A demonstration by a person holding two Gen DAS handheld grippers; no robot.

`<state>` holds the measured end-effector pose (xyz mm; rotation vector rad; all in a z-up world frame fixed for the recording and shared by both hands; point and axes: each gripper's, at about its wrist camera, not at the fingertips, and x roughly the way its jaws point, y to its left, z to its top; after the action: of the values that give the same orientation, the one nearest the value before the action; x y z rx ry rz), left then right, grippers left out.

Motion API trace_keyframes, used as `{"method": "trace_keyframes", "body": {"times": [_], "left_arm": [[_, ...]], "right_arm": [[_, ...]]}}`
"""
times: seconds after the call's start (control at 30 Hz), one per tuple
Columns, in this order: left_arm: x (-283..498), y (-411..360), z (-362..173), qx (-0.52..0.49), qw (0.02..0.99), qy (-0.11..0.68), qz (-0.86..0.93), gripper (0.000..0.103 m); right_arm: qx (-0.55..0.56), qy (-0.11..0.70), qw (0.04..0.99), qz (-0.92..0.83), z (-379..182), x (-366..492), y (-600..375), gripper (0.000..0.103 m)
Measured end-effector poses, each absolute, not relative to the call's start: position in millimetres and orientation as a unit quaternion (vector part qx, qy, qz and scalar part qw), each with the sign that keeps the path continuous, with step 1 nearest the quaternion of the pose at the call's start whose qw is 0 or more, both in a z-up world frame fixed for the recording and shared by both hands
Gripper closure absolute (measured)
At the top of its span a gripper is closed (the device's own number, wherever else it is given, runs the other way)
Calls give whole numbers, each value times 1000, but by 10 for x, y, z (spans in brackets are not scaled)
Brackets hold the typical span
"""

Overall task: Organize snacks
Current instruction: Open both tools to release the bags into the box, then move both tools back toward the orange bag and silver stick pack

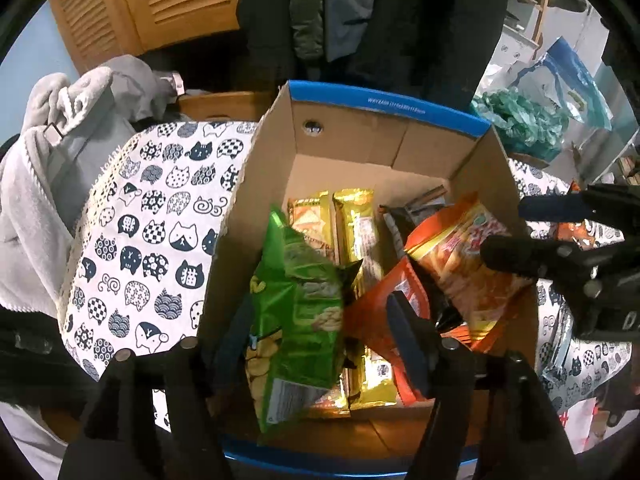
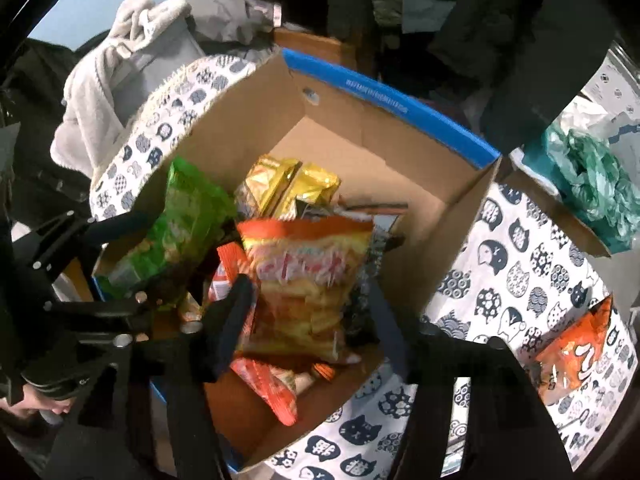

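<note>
With both grippers' jaws apart, the left gripper [image 1: 320, 332] around the green chip bag [image 1: 296, 316] and the right gripper [image 2: 308, 316] around the orange snack bag [image 2: 304, 280], both bags are best let settle inside the cardboard box [image 1: 436, 160] before lifting clear.

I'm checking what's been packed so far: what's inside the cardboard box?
Inside the cardboard box: a green chip bag, an orange-yellow snack bag, gold wrapped bars, and smaller orange packets. Whatever lies beneath these bags is covered.
</note>
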<state>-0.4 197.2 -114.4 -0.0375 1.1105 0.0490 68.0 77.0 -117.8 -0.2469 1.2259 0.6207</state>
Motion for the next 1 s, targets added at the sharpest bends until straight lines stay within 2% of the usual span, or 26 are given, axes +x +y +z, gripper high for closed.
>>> {"method": "trace_keyframes", "body": {"times": [0.23,0.57,0.67,1.0], "left_arm": [[-22,1866,-996,-34,862,506,3,32],[-40,1461,-719,-27,879,474,-40,30],[-54,1290,-638,-15,883,466,-55,27],[-84,742,-556,32,885,455,-96,26]], "right_arm": [[-74,548,791,263,-917,740,479,29],[-43,549,809,207,-801,709,-173,28],[-37,549,813,192,-789,668,-415,27],[-19,553,819,149,-803,530,-1079,26]]}}
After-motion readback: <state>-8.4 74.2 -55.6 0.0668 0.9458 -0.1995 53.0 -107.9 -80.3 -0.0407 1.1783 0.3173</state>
